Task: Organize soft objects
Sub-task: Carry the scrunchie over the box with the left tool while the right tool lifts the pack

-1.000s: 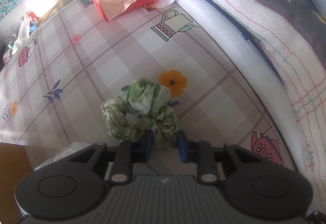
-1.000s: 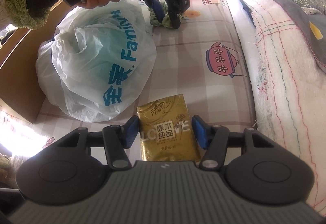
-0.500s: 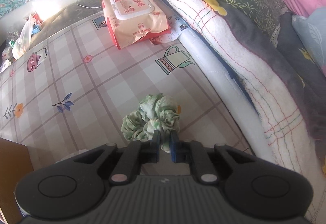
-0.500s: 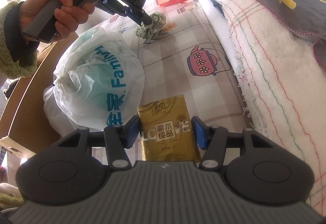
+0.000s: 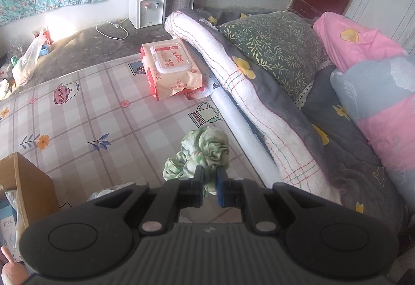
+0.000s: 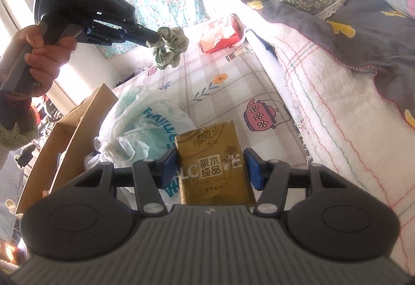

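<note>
My left gripper (image 5: 209, 176) is shut on a green-and-white fabric scrunchie (image 5: 205, 150) and holds it in the air above the checked mattress (image 5: 90, 114). The right wrist view shows that gripper (image 6: 155, 37) with the scrunchie (image 6: 170, 48) hanging from its tips. My right gripper (image 6: 211, 167) is shut on a gold tissue pack (image 6: 212, 165), held above a white plastic bag (image 6: 137, 129) that lies by a cardboard box (image 6: 70, 137).
A red pack of wet wipes (image 5: 171, 70) lies at the far end of the mattress. Rolled blankets and pillows (image 5: 285, 83) run along the right side. The cardboard box (image 5: 28, 181) stands at the left edge. A water dispenser (image 5: 147, 2) stands by the far wall.
My left gripper closed on the scrunchie and lifted it off the mattress. My right gripper rose with the tissue pack still in it.
</note>
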A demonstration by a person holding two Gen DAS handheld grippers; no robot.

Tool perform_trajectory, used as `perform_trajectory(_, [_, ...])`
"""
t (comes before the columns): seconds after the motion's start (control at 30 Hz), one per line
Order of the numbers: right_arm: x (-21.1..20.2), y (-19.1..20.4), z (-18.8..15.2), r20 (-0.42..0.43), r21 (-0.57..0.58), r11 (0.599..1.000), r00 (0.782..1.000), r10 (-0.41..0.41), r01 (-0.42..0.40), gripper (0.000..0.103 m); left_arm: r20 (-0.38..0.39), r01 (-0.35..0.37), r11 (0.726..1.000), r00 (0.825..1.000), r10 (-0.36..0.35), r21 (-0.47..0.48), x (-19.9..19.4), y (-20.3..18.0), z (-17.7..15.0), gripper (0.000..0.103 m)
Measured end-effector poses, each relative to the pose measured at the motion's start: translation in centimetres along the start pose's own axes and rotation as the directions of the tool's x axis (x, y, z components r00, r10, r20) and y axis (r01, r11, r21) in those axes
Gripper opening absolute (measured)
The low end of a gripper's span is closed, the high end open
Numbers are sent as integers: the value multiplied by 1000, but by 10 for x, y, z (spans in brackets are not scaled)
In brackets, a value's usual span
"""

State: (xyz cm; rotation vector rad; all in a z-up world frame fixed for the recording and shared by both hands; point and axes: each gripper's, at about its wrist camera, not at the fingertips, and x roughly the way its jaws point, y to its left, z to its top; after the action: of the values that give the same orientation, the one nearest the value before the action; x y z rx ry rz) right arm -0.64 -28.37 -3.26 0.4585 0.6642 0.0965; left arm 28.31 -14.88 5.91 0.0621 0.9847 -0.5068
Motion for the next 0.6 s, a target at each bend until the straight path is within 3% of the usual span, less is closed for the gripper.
perform_trajectory(0.3, [-20, 24, 6, 49, -16, 995, 994, 102, -102, 54, 136, -22, 997, 990, 32, -75, -115, 44, -47, 11])
perform_trajectory(0.6, [1, 76, 9, -37, -70, 968, 970, 240, -242, 54, 168, -84, 963, 977, 130, -256, -182, 120, -133, 11])
